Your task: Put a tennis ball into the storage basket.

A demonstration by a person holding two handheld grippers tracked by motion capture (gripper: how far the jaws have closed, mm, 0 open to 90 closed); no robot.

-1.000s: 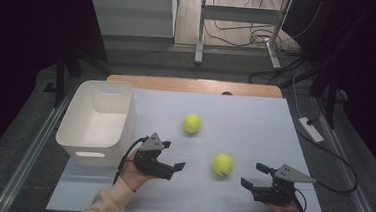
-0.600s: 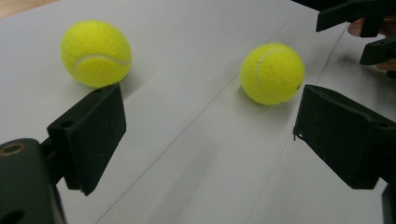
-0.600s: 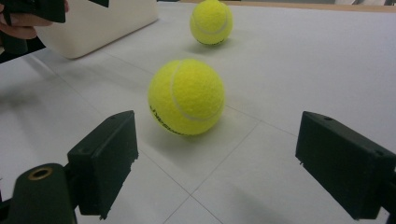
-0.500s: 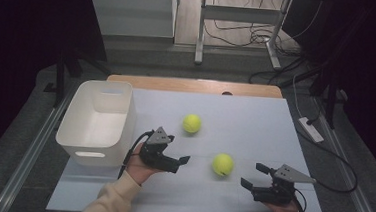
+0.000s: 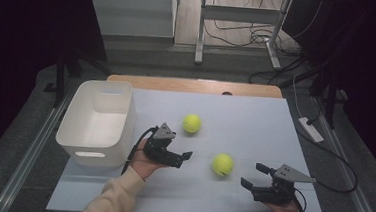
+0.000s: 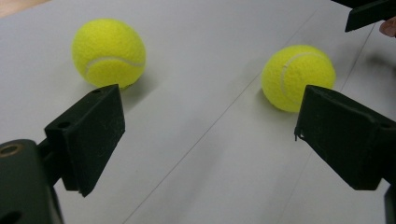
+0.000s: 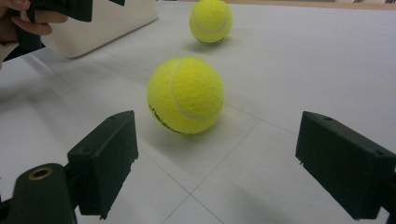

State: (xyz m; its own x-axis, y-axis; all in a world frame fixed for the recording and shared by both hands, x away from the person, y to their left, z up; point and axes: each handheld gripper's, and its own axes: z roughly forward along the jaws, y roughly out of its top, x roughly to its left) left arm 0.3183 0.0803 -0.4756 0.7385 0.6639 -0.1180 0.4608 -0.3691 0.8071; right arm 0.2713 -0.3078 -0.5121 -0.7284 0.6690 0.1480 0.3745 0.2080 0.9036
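Two yellow tennis balls lie on the pale table: the far ball (image 5: 192,123) (image 6: 108,52) (image 7: 211,21) and the near ball (image 5: 222,164) (image 6: 298,77) (image 7: 186,95). My left gripper (image 5: 183,158) (image 6: 212,112) is open, held just off the table left of the near ball. It points between the two balls with nothing between its jaws. My right gripper (image 5: 252,174) (image 7: 217,140) is open too, right of the near ball and aimed at it; the ball lies a short way beyond its jaw tips.
A white plastic bin (image 5: 107,155) (image 7: 107,23) stands at the table's left, close behind the left hand. A wooden edge (image 5: 192,85) runs along the table's far side. A power strip (image 5: 310,129) and cables lie off the table at the right.
The left gripper has moved right and slightly away from the person, off the bin's corner toward the balls. The right gripper and both balls have stayed put.
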